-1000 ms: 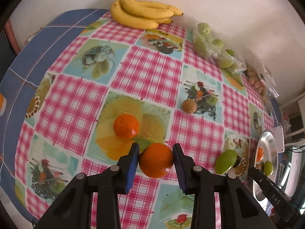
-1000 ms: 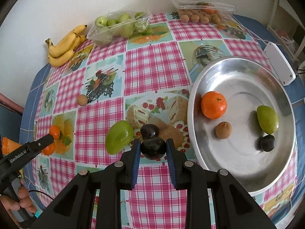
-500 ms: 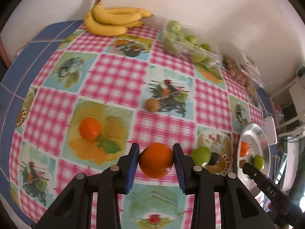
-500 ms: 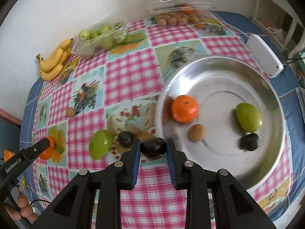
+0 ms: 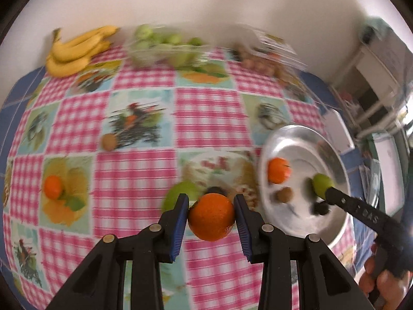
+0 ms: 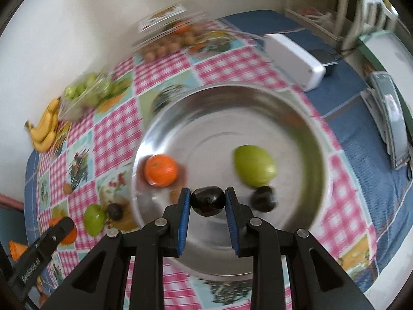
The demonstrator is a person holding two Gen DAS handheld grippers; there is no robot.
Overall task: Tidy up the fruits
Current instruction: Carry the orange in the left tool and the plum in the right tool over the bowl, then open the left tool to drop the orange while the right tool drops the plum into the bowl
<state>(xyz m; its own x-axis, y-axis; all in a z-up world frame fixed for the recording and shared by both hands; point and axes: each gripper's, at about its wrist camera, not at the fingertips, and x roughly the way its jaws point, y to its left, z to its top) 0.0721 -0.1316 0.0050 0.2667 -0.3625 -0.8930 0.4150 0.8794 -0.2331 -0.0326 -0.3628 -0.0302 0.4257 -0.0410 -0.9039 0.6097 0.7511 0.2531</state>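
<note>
A: Entry, both grippers loaded. Left gripper (image 5: 210, 215) is clamped on an orange (image 5: 211, 216), blue pads pressed to either side of it. A second ago it held the same orange low over the yellow fruit print at the left of the cloth, close to a second small orange (image 5: 53, 186); now that one sits well off to the left and the steel plate (image 5: 333, 155) has come into view on the right.

B: So the orange is travelling toward the plate, not there yet?

A: My reading, yes. It is carried above the checked tablecloth (image 5: 206, 118), with a green fruit (image 5: 175, 196) and a dark one just beyond it, left of the plate rim.

B: Right side?

A: Right gripper (image 6: 207, 201) is closed on a dark plum (image 6: 207, 201), pinched between its pads. One second back it held the plum over the cloth near the plate's left rim; now the plum hangs over the near part of the plate's floor.

B: What lies in the plate already?

A: Nearest, another dark plum (image 6: 263, 198) just right of the held one; a small brown fruit partly hidden behind the left finger, probably a kiwi, though blur makes that uncertain. Farther in, an orange at left (image 6: 161, 170) and a green mango-like fruit (image 6: 254, 165) at right.

B: Meaning?

A: The plum looks ready to be set down beside its match. Far side: bananas (image 5: 77, 49), bagged green fruit and a clear box, all untouched.
</note>
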